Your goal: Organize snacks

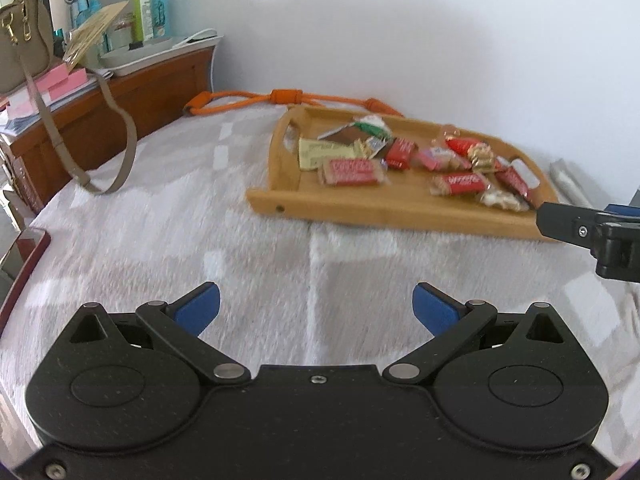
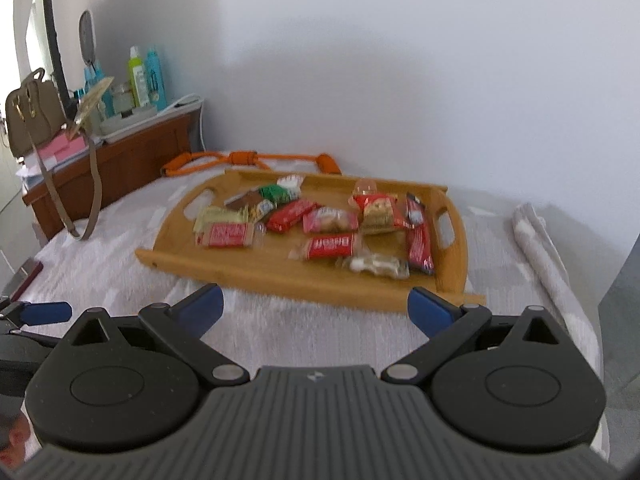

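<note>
White wall [image 2: 400,80] | patterned bedspread [image 1: 160,240] bears wooden tray [image 2: 280,276] of snacks [image 2: 330,246] | left tool [image 1: 316,308] wide, empty | right tool [image 2: 316,308] wide, empty

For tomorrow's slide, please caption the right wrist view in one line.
Open right gripper faces a wooden tray of wrapped snacks on a pale cloth.

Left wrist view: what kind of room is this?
Probably a bedroom: the wooden snack tray sits on a bed-like grey blanket, beside a wooden dresser holding toiletry bottles and a handbag.
</note>
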Action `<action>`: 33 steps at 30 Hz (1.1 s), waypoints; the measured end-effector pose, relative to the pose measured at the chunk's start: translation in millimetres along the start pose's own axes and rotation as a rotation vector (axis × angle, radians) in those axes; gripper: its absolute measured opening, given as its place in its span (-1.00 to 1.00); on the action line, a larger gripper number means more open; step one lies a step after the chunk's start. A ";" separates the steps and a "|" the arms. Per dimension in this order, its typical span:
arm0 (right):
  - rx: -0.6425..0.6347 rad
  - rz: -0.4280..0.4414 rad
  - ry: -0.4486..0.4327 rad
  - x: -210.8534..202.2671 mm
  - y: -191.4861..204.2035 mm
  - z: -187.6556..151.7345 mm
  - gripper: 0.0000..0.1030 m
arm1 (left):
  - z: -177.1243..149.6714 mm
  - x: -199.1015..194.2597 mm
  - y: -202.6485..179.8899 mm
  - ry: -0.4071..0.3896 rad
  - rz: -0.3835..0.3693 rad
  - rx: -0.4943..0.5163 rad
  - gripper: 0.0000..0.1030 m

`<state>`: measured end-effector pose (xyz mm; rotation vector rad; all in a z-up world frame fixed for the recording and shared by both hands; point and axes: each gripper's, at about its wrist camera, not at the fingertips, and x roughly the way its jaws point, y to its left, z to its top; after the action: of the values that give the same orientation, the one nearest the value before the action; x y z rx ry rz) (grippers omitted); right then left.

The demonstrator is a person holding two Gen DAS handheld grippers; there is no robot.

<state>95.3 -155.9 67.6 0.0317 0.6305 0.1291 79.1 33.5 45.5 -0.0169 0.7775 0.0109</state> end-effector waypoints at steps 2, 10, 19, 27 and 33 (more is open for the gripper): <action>-0.003 -0.004 0.014 0.2 -0.2 -6.7 1.00 | -6.5 0.2 0.1 0.007 0.005 0.000 0.99; -0.021 -0.020 0.072 2.5 -1.4 -31.5 1.00 | -23.2 6.2 0.0 0.017 0.025 -0.005 0.99; -0.060 -0.042 0.115 4.1 2.1 -59.2 1.00 | -39.8 13.1 -7.5 0.018 0.029 0.024 0.99; -0.029 -0.070 0.133 14.2 -7.5 -81.4 1.00 | -49.5 20.5 -8.1 0.034 0.021 0.006 0.99; -0.019 -0.052 0.097 16.8 -13.5 -93.6 1.00 | -51.1 23.6 -8.2 0.018 0.019 -0.005 1.00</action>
<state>55.1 -168.1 -18.7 -0.0092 0.7267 0.0868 60.2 24.3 -7.3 -0.0138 0.7955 0.0308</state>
